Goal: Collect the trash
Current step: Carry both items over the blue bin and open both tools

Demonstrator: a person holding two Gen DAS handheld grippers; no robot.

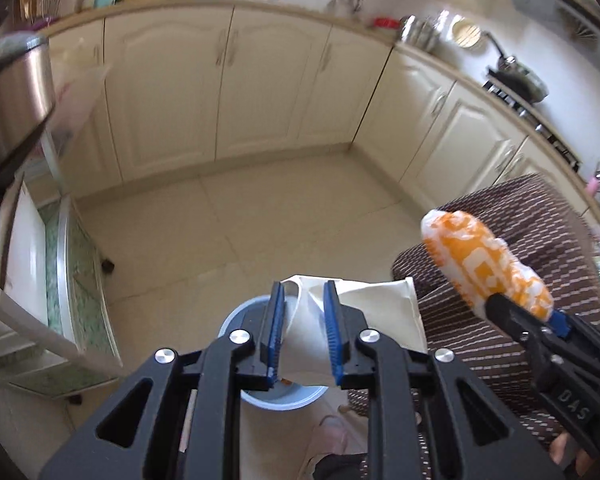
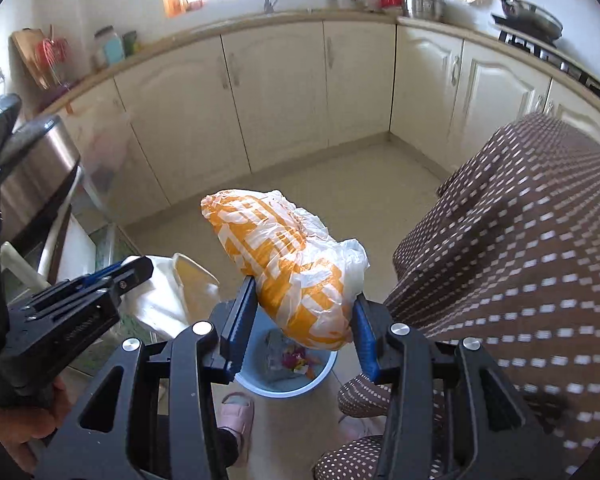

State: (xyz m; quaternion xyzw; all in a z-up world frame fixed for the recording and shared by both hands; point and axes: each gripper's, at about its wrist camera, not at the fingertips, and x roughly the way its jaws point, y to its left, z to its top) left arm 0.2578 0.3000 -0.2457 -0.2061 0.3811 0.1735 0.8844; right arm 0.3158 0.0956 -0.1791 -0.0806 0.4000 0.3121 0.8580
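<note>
My left gripper (image 1: 304,286) is shut on a crumpled white-and-cream wrapper (image 1: 380,312), which hangs over a light blue bin (image 1: 236,314) on the floor. In the right wrist view that gripper (image 2: 132,272) sits at the left with the wrapper (image 2: 168,300) beside it. My right gripper (image 2: 305,290) is shut on a stuffed orange-and-white plastic bag (image 2: 284,264), held above the bin (image 2: 326,372). The bin holds several colourful scraps. The left wrist view shows the right gripper (image 1: 528,310) and the bag (image 1: 484,260) at the right.
Cream cabinets (image 2: 280,92) wrap around the tiled floor (image 1: 260,208). A steel appliance (image 2: 36,172) and a glass-shelved stand (image 1: 72,264) are at the left. The person's legs in brown dotted trousers (image 2: 520,260) and a pink slipper (image 2: 236,412) are next to the bin.
</note>
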